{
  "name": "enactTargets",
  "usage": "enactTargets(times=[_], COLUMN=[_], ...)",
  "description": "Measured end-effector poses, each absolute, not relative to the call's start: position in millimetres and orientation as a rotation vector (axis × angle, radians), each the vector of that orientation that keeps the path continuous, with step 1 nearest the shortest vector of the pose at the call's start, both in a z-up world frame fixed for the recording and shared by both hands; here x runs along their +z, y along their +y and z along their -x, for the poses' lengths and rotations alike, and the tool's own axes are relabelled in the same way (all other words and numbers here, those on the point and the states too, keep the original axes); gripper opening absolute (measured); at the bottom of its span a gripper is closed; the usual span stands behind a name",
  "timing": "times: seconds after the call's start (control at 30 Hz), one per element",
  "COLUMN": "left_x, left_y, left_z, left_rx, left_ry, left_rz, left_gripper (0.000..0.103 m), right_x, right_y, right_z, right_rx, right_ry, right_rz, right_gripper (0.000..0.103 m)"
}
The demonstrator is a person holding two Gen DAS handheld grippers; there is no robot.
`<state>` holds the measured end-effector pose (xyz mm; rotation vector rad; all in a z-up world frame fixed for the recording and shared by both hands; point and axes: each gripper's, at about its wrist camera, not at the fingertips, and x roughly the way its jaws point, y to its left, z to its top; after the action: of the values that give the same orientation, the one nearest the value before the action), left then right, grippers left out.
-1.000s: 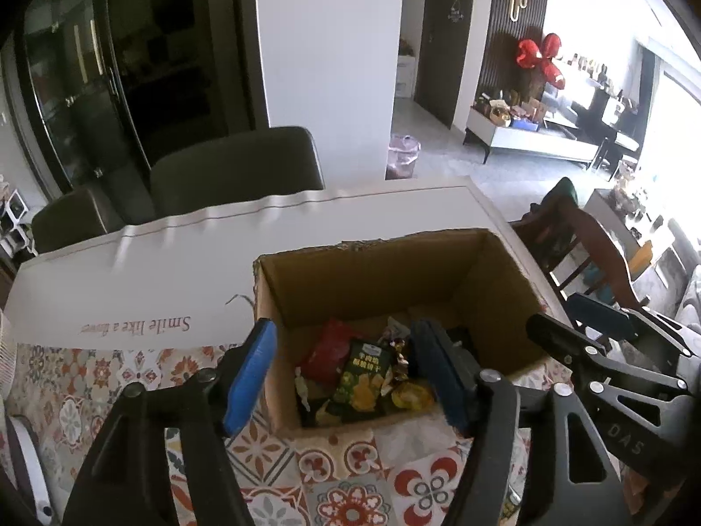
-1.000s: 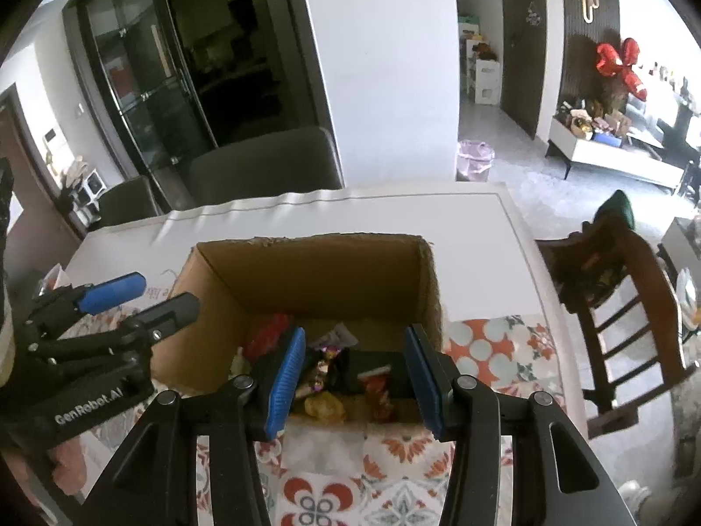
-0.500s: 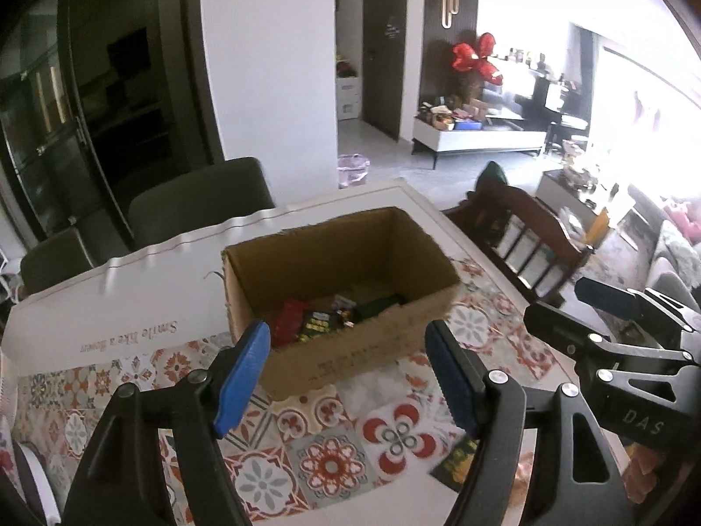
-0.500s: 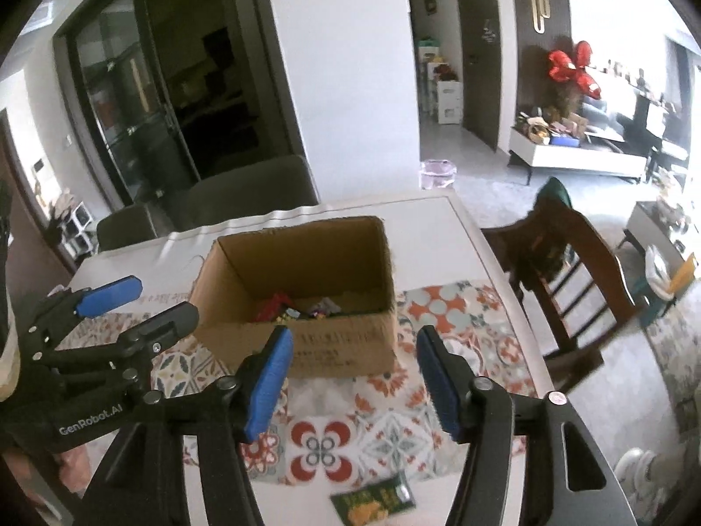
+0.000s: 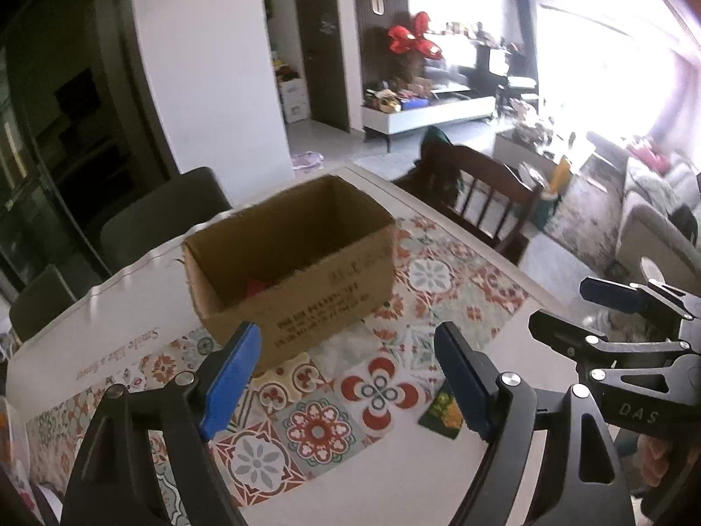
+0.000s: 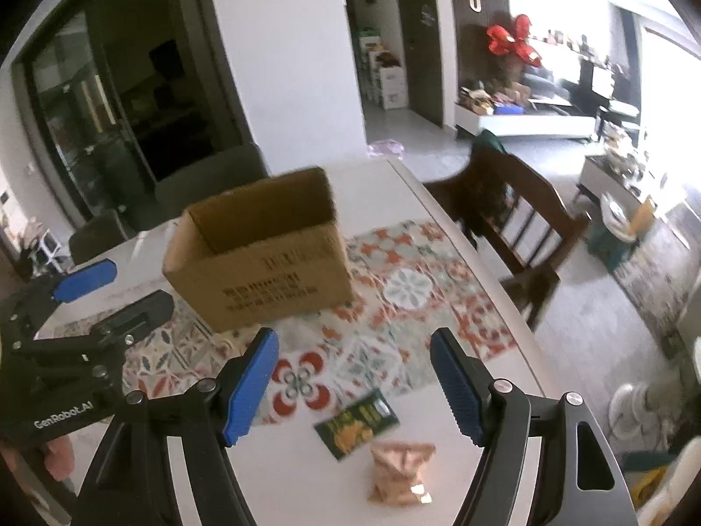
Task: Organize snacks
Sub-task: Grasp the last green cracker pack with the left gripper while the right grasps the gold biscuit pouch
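While both grippers are hanging above the near edge of the tabletop [image 6: 306, 473], the cardboard box [image 5: 302, 271] is sitting open-topped on the patterned tile mat [image 5: 377, 390], well beyond their fingertips. Its printed side is facing the cameras, and something red, perhaps a snack wrapper, is just showing inside it in the left wrist view; the blur is making that hard to settle.

The left gripper [image 5: 346, 377] is opening its jaws, its blue pads standing wide apart with nothing between them but mat and bare tabletop below. The right gripper [image 6: 355, 388] is likewise opening, empty, its pads spread to either side of the snacks lying under it.

A green snack packet [image 6: 357, 423] with yellow artwork is lying flat on the white tabletop just off the mat's near edge. In the left wrist view it is peeking out beside the right-hand pad, partly covered by it. Just nearer than it, a crinkled pinkish-tan snack bag [image 6: 401, 473] is resting close beside it; whether the two are touching is unclear.

A dark wooden chair [image 6: 517, 223] is standing at the tabletop's right side, and grey upholstered chairs [image 5: 162, 215] are lining the far side behind the box.
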<state>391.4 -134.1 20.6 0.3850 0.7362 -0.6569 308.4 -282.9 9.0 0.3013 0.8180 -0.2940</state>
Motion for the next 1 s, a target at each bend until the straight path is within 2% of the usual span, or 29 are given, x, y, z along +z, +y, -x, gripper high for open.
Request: enactTargets(times=[0.47,1.0], left_x=[-40.2,-117.1], left_y=[-144.9,-180.4], left_z=[-365.5,-368.4], left_rx=[-0.829,-0.996], left_ry=[0.813,0.941], left_rz=[-0.536,-0.647], left_gripper=[0.083,0.083], right_x=[-47.6,-132.9], right_y=[-277.8,-275.6], right_z=[-265.9,-263.1], right_rx=[-0.395,-0.367], right_ry=[0.944,1.163], right_rz=[-0.330,-0.399], right_gripper=[0.072,0.072])
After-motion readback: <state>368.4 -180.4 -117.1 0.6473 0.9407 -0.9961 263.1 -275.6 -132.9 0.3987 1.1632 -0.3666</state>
